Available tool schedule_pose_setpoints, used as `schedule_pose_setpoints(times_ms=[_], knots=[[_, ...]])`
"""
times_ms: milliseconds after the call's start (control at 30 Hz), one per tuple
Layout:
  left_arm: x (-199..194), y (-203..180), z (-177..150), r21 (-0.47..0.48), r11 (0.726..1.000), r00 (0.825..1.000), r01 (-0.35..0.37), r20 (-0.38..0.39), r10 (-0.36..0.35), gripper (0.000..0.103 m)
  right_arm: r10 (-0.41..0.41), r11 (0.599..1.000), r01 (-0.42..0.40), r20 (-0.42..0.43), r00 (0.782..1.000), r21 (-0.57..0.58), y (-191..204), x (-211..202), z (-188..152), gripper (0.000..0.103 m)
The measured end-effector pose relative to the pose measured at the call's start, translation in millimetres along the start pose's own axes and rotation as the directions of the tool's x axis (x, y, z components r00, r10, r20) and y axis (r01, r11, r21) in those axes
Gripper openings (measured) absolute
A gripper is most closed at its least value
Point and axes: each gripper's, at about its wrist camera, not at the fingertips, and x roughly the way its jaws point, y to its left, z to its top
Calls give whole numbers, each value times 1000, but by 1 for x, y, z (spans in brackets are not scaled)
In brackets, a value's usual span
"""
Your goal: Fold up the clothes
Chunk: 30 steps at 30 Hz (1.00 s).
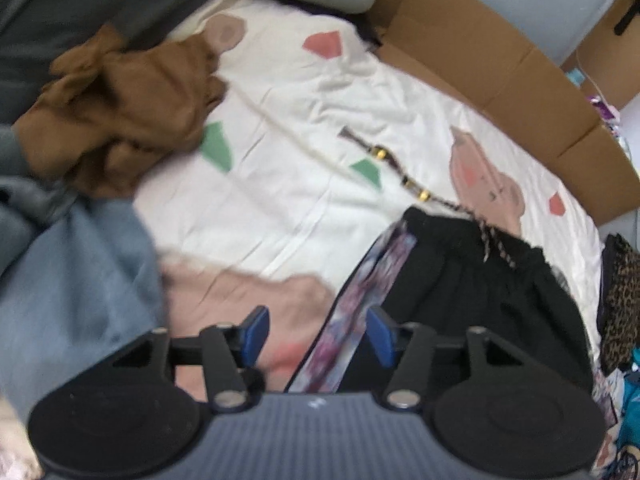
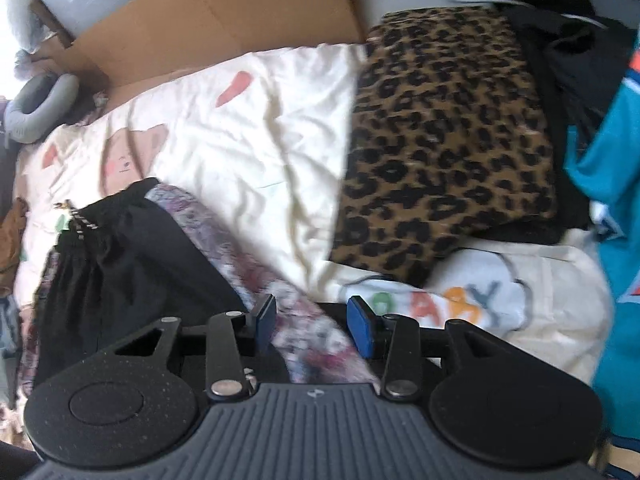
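A black garment with a gathered waistband and a floral side stripe lies flat on the cartoon-print bed sheet. My left gripper hovers over its left edge. Its blue pads stand apart, with the stripe running under the gap and untouched. In the right wrist view the same black garment lies at the lower left, and its other floral stripe runs down under my right gripper. That gripper is open too, and its pads press on nothing.
A crumpled brown garment and a blue one lie left of the black one. A beaded cord crosses the sheet. A folded leopard-print piece, a lettered white bag and teal cloth sit right. A cardboard box borders the bed.
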Motion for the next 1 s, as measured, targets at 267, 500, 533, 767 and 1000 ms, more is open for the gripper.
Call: schedule_pose_setpoints(times_ms=[267, 500, 533, 767, 1000], knots=[[39, -37, 47, 61, 998, 1000, 9, 28, -10, 58, 113, 989, -115, -25, 993, -94, 42, 32, 9, 47], [80, -60, 79, 51, 997, 998, 51, 36, -53, 59, 115, 985, -109, 41, 992, -137, 69, 53, 24, 47], [87, -63, 83, 46, 997, 997, 59, 43, -60, 59, 114, 985, -106, 53, 992, -133, 72, 56, 27, 47], [129, -73, 106, -98, 990, 990, 99, 115, -87, 55, 189, 975, -176, 88, 978, -135, 89, 85, 36, 47], [157, -72, 115, -212, 971, 989, 114, 120, -90, 52, 251, 958, -238, 72, 965, -157, 108, 109, 34, 47]])
